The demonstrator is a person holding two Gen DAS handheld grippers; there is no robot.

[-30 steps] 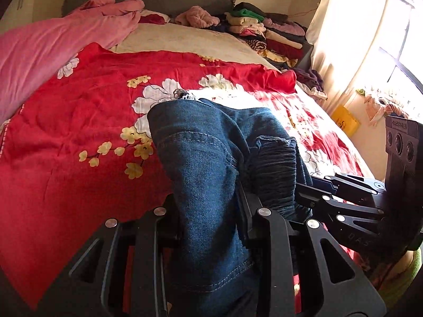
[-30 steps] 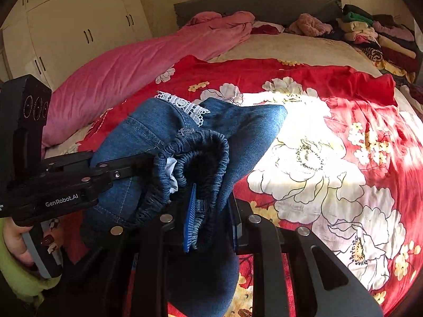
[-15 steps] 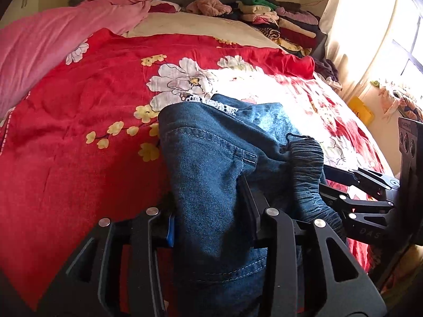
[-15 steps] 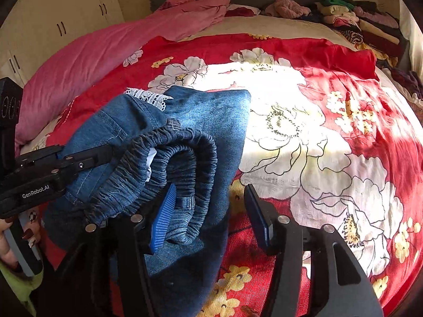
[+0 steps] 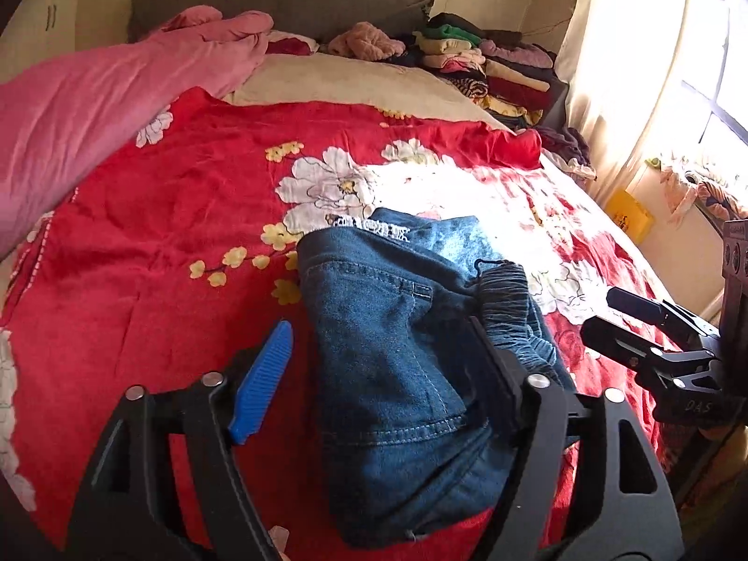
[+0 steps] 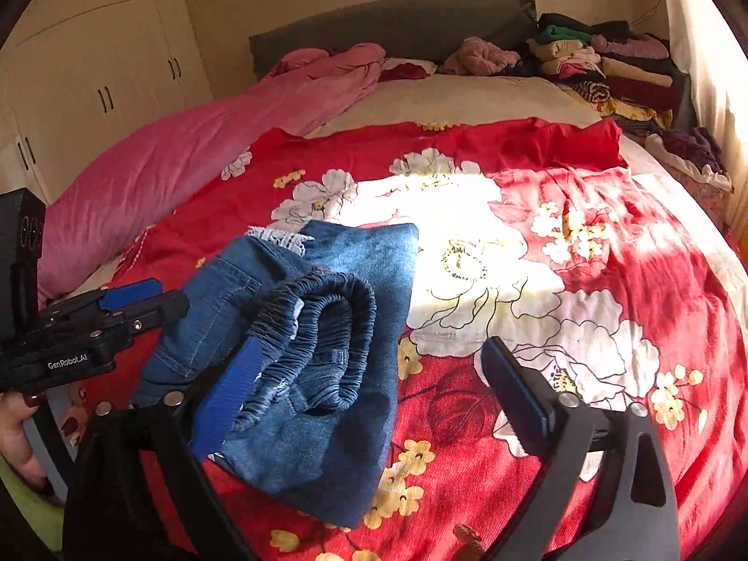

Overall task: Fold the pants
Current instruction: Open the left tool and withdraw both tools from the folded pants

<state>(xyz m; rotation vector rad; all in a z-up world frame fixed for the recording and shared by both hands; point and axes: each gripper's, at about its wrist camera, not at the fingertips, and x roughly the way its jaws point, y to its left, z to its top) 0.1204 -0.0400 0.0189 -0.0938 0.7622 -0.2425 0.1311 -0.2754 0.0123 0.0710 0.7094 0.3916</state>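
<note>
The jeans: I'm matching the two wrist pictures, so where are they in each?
Left wrist: jeans lie low centre, folded, on the red bedspread.
Right wrist: jeans lie lower left.
Shared landmark: the stack of folded clothes by the headboard.

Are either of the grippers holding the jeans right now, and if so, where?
No. Both the left gripper and right gripper have just opened; the jeans lie loose.

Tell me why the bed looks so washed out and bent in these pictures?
Left wrist view: window light burns out the bedspread beyond the jeans. Right wrist view: the same sun patch glares white; the fisheye lens bends the wardrobe and darkens the corners.
</note>
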